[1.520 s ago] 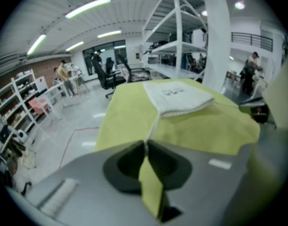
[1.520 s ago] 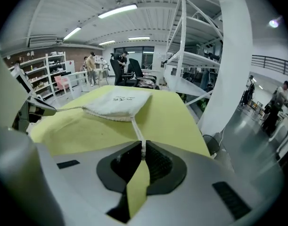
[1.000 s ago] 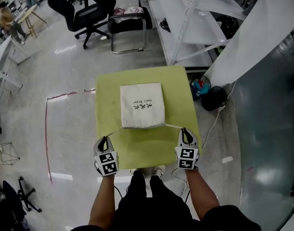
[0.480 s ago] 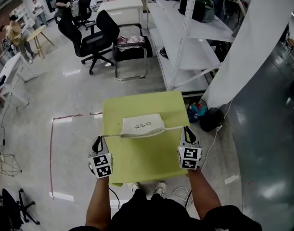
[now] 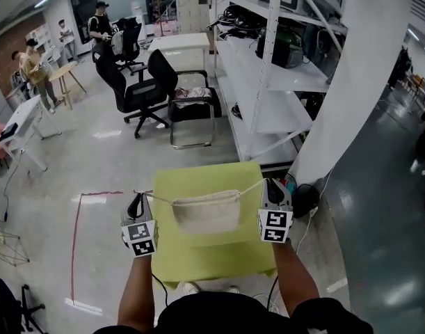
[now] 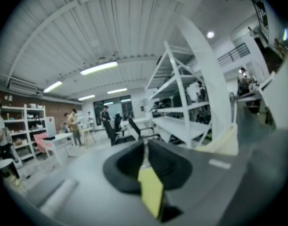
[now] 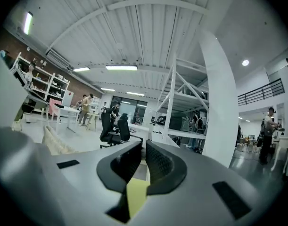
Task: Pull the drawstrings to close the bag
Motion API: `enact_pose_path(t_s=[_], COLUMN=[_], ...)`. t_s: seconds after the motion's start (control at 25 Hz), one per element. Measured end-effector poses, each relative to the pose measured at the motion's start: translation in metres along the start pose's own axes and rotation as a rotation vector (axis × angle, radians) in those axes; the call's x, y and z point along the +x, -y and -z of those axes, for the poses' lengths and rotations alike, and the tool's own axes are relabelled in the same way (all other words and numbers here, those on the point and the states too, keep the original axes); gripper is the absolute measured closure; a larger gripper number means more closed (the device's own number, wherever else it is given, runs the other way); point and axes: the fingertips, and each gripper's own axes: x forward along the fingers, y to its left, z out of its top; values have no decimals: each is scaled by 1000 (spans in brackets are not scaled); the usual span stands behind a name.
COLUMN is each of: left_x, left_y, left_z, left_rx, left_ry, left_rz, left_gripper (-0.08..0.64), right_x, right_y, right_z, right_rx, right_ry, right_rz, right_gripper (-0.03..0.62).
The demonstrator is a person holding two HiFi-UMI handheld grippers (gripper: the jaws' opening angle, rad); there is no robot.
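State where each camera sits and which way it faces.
Head view: on the head, facing down at the bag hung over the table; both forearms, left gripper, right gripper show.
Left gripper view: on that gripper, facing across the room; jaws pinch a drawstring.
Right gripper view: the same.
Shared: all three catch the bag.

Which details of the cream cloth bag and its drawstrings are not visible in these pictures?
Print on the cream cloth bag: too small and blurred, head view.
Bag mouth, closed or open: gathered folds hide it, head view.
White drawstring inside the right claw: dark pads hide it, right gripper view.
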Motion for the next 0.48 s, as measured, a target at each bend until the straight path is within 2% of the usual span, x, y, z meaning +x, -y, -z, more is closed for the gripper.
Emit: enact_pose_path(t_s=[0.2,0.48], left_x=[-12,-15], left_y=[-14,-33], left_z=[-32,-49], left_rx=[-35,-59], left_ry=[82,137], left_rz=[-23,-56], left_gripper=[528,528], right_x=[-9,-5], right_y=[5,5], right_z=[-35,-53], right_rx=[7,27], right_ry=[64,110], right_rz=[12,30], right_gripper=[561,561])
